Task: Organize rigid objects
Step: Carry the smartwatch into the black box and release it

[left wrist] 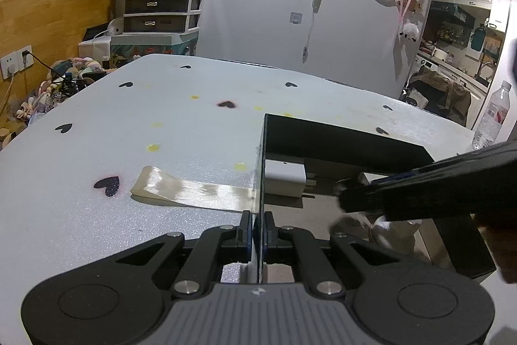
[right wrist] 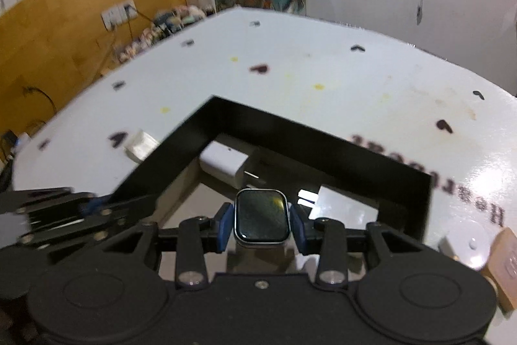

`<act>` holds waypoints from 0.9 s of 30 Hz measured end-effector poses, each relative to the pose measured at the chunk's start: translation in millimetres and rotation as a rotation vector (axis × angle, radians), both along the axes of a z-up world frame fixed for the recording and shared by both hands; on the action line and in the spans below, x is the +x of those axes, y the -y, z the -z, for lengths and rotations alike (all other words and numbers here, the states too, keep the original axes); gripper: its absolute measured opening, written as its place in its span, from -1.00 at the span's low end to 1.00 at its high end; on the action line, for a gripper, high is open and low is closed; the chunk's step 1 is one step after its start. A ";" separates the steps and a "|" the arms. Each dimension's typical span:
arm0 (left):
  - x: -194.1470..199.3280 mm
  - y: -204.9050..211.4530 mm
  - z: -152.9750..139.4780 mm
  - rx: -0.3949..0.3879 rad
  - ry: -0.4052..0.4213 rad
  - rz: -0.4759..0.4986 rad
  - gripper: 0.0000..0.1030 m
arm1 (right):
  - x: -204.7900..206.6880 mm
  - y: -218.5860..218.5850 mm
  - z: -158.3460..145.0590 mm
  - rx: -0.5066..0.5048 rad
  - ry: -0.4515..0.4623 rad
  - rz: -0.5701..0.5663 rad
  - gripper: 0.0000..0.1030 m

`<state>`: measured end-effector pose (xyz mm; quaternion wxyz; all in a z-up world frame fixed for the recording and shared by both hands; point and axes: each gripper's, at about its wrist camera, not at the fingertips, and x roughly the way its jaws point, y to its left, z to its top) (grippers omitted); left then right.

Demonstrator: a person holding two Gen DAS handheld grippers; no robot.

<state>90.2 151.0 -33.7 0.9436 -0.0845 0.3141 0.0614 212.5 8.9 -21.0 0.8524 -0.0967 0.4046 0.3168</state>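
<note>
Right wrist view puts the smartwatch [right wrist: 261,217] dead centre, its dark face up, pinched at both sides by the blue pads of the right gripper [right wrist: 261,223], and carried above the open black box [right wrist: 323,139]. That grip across the case, judging from how it sits, keeps the screen level and the short sides free, so it can go down flat. Inside the box, at about 11 o'clock from the watch, a white charger plug [right wrist: 226,164] lies in the far corner, and at 3 o'clock a white card [right wrist: 347,207] rests on the floor; the bare floor between them looks like the likely landing spot. At 9 o'clock the left gripper [right wrist: 93,204] reaches in from the edge of the frame. Its own view shows why: its jaws are pressed together on the thin near wall of the box [left wrist: 260,183], most likely steadying it so it does not slide while things are dropped in. A strip of clear tape [left wrist: 190,189] lies on the heart-printed table [left wrist: 129,118] at 10 o'clock from that clamp (outside the box, and apparently not part of the sorting). A water bottle [left wrist: 492,115] stands at the table's 2 o'clock edge.
</note>
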 end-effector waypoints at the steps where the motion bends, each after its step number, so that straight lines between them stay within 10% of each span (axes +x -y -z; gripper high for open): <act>1: 0.0 -0.2 0.1 -0.001 0.001 0.001 -0.89 | 3.1 -3.1 2.7 -0.014 0.000 0.006 -0.24; 10: -0.2 -1.0 0.9 -0.002 0.003 0.003 -0.88 | 11.3 -9.3 8.6 0.001 -0.040 0.012 0.11; 27: 0.4 -0.5 1.2 0.000 0.001 0.002 -0.89 | -1.6 3.1 -2.3 0.016 -0.035 0.026 0.17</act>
